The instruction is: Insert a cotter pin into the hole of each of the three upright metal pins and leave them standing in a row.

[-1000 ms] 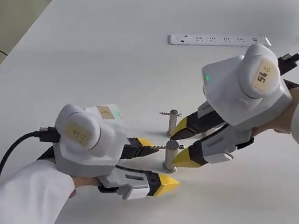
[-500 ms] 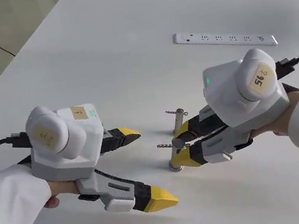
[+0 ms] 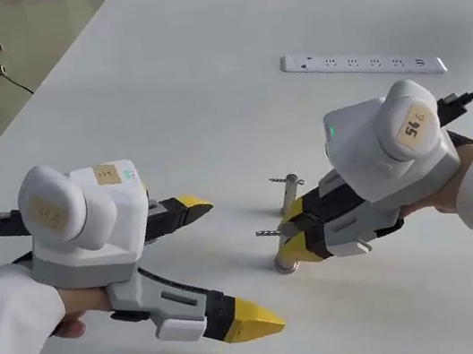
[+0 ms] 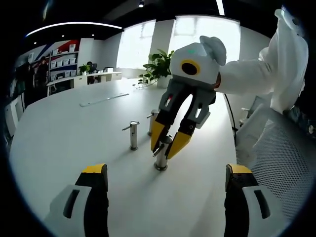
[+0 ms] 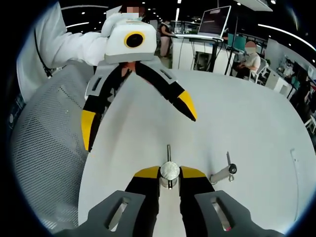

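My right gripper (image 3: 285,240) is shut on an upright metal pin (image 3: 284,260) that stands on the white table (image 3: 158,90). A cotter pin (image 3: 269,233) sticks through its top toward the left gripper. In the right gripper view the jaws (image 5: 169,181) clamp this pin (image 5: 170,171) from both sides. A second pin (image 3: 289,192) with a cotter pin through it stands just behind. The left gripper view shows that pin (image 4: 134,134), the held pin (image 4: 160,157) and a third pin (image 4: 152,121) partly hidden behind the right gripper (image 4: 168,143). My left gripper (image 3: 224,265) is open and holds nothing, a short way left of the pins.
A white power strip (image 3: 363,64) lies at the far side of the table. Cables trail from both grippers. A mesh chair (image 4: 276,148) stands beside the table. Desks, monitors and seated people (image 5: 249,59) fill the room beyond.
The left gripper let go of the cotter pin, opened and drew back to the left. The cotter pin stays in the pin held by the right gripper.
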### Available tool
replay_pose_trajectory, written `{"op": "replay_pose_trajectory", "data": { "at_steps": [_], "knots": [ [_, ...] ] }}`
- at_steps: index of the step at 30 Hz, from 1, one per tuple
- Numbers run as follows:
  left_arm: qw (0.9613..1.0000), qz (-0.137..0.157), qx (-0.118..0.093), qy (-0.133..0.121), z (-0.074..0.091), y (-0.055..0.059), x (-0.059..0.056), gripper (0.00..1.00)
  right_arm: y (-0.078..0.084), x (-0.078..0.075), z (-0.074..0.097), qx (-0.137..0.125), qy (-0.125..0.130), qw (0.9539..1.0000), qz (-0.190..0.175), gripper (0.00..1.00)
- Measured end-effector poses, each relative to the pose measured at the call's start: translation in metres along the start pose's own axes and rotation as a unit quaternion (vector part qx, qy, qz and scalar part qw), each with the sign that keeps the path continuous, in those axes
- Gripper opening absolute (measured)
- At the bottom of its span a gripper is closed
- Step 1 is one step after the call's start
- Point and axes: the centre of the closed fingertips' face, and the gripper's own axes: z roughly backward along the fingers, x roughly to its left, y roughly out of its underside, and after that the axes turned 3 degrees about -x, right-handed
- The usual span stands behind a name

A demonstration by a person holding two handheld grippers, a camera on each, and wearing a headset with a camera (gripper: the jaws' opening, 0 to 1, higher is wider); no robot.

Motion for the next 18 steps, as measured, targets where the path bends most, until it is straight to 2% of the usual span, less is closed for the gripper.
{"op": "replay_pose_trajectory", "data": {
  "at_steps": [2,5,8,11,12,15,18],
  "knots": [
    [0.9999,0.006,0.013,0.001,-0.001,0.003,-0.001,0.99,0.001,0.002,0.001,0.007,0.002,0.9999,0.011,0.09],
    [0.9999,-0.001,0.012,-0.005,-0.001,0.002,0.001,0.99,0.001,0.003,0.003,0.005,0.007,0.9997,0.021,0.08],
    [0.9999,0.006,0.012,-0.007,0.0,0.0,0.002,0.99,0.002,0.003,0.014,-0.003,0.007,0.9998,0.016,0.08],
    [0.9994,0.003,0.022,-0.028,0.001,0.003,0.01,0.99,0.005,0.007,0.031,-0.01,0.006,0.9999,0.01,0.08],
    [0.9994,0.003,0.022,-0.028,0.002,0.004,0.01,0.99,0.006,0.007,0.035,-0.012,0.007,0.9999,0.01,0.08],
    [0.9994,0.007,0.014,-0.029,0.004,-0.002,0.01,0.99,0.019,0.005,0.05,-0.013,0.016,0.9997,0.013,0.08],
    [0.9994,0.01,0.008,-0.031,0.005,-0.007,0.009,0.99,0.037,-0.003,0.067,-0.008,0.028,0.9996,0.0,0.08]
  ]
}}
